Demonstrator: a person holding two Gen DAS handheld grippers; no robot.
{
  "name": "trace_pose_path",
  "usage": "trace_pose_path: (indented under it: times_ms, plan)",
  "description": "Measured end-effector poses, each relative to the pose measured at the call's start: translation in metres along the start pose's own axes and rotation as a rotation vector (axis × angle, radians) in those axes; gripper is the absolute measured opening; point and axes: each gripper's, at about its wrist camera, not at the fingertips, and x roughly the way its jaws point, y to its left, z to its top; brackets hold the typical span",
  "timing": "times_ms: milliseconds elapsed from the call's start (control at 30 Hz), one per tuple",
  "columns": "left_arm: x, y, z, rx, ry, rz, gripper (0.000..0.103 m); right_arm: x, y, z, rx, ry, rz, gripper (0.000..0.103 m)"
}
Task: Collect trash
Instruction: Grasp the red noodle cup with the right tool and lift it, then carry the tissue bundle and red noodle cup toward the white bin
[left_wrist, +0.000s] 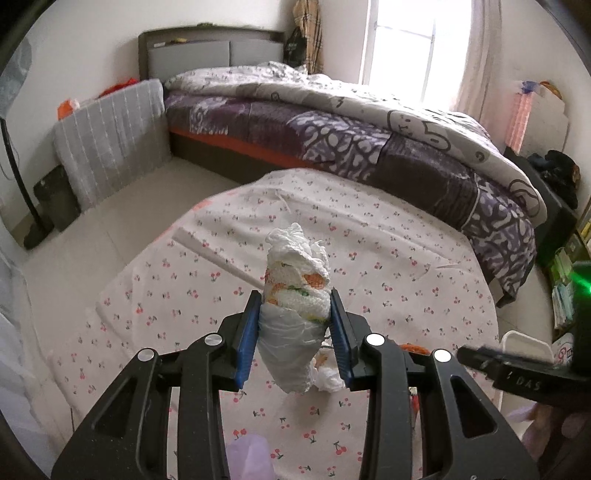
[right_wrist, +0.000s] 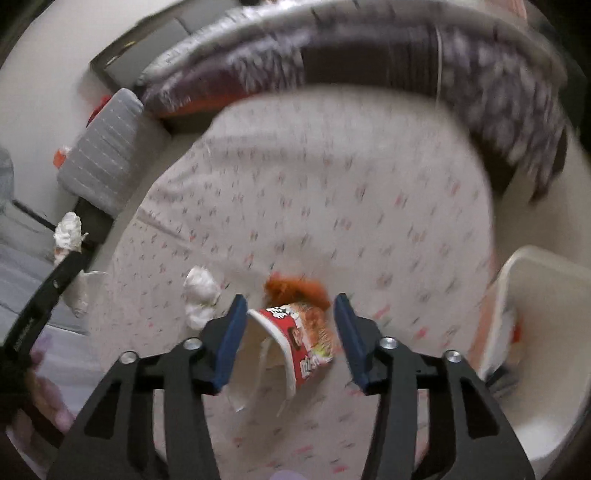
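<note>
My left gripper (left_wrist: 295, 301) is shut on a wad of trash (left_wrist: 295, 258), a crumpled white plastic bag with printed tissue sticking out above the blue pads. It hangs over the table. The same wad (right_wrist: 68, 229) shows at the left edge of the right wrist view. My right gripper (right_wrist: 290, 321) is open low over the table. A red instant-noodle cup (right_wrist: 303, 343) lies on its side between its jaws; the right pad is clear of it. A crumpled white tissue (right_wrist: 199, 291) and an orange scrap (right_wrist: 295, 290) lie just beyond.
The round table wears a cherry-print cloth (left_wrist: 369, 240). A white bin (right_wrist: 535, 295) stands by its right edge. Beyond the table is a bed with a purple quilt (left_wrist: 369, 129), and a grey covered box (left_wrist: 110, 140) stands at the left wall.
</note>
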Motion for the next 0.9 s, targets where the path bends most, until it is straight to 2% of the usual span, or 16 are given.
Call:
trace_pose_path:
  times_ms: [33,133,233,367,500,533,567,600,667,800,900]
  plan:
    - [0.001,0.001,0.000,-0.003,0.006,-0.001,0.035,0.006,-0.001,-0.001,0.015,0.022,0.002,0.073]
    - [0.003,0.003,-0.003,0.001,0.016,0.006,0.035,0.018,0.009,-0.003,-0.015,0.045,-0.046,0.075]
    - [0.004,0.006,-0.004,0.006,0.021,0.011,0.035,0.028,0.023,-0.011,-0.071,0.081,-0.053,0.079]
    - [0.006,0.013,-0.004,-0.005,0.036,0.016,0.035,0.046,0.035,-0.028,-0.160,0.153,-0.171,0.080]
    - [0.008,0.018,-0.005,-0.011,0.048,0.020,0.035,0.055,0.030,-0.037,-0.168,0.187,-0.210,0.080]
    - [0.008,0.018,-0.005,-0.012,0.049,0.021,0.035,0.057,0.029,-0.039,-0.174,0.188,-0.217,0.070]
    - [0.008,0.018,-0.005,-0.012,0.050,0.022,0.035,0.059,0.028,-0.040,-0.181,0.198,-0.222,0.050]
    - [0.008,0.018,-0.005,-0.012,0.049,0.022,0.035,0.060,0.028,-0.040,-0.182,0.197,-0.221,0.048]
    - [0.008,0.018,-0.005,-0.011,0.047,0.024,0.035,0.055,0.030,-0.039,-0.190,0.168,-0.206,0.037]
    - [0.007,0.020,-0.004,-0.018,0.030,0.038,0.035,0.035,0.038,-0.029,-0.185,0.058,-0.158,0.036]
    - [0.004,0.023,-0.003,-0.037,0.019,0.041,0.035,0.013,0.044,-0.022,-0.179,-0.058,-0.127,0.036]
